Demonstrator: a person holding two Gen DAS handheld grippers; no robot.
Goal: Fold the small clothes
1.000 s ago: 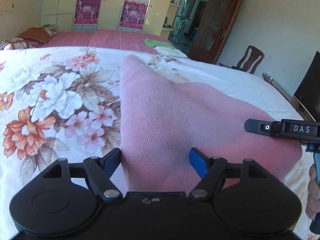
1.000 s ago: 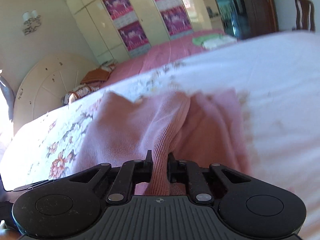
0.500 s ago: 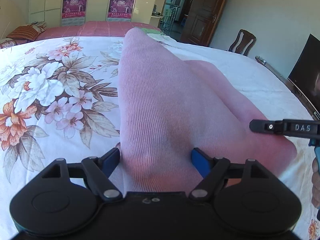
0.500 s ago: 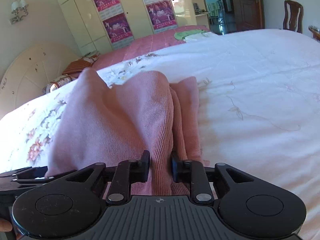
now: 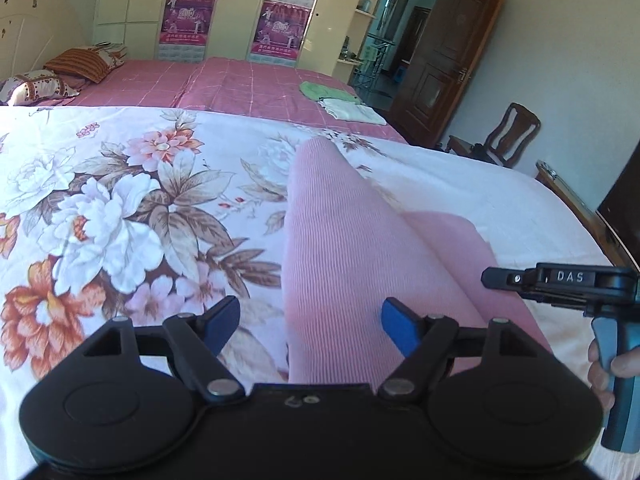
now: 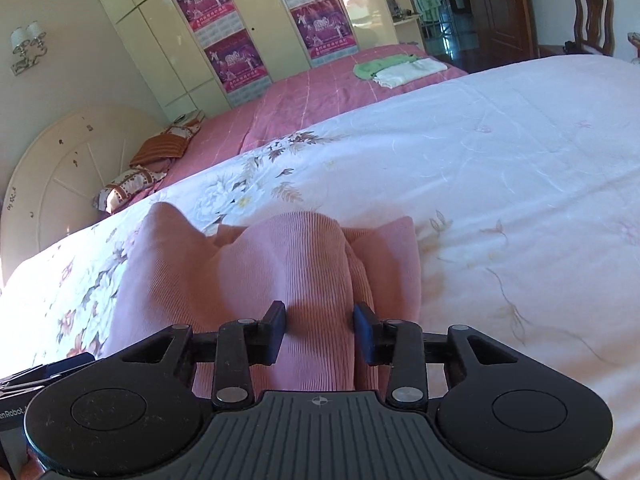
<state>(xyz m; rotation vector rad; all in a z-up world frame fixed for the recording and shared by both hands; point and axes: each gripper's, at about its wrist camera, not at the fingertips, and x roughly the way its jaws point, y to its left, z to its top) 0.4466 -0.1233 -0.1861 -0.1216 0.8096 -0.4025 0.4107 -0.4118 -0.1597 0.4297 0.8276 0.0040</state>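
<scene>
We see the pink ribbed knit garment lying folded on the white floral bedspread, just ahead of both tools; our left gripper stands wide, its blue pads clear of the cloth that runs between them, gripping nothing; our right gripper is opening, a raised fold of the garment between its pads, whether they touch it we cannot tell.

"DAS" on right gripper
</scene>
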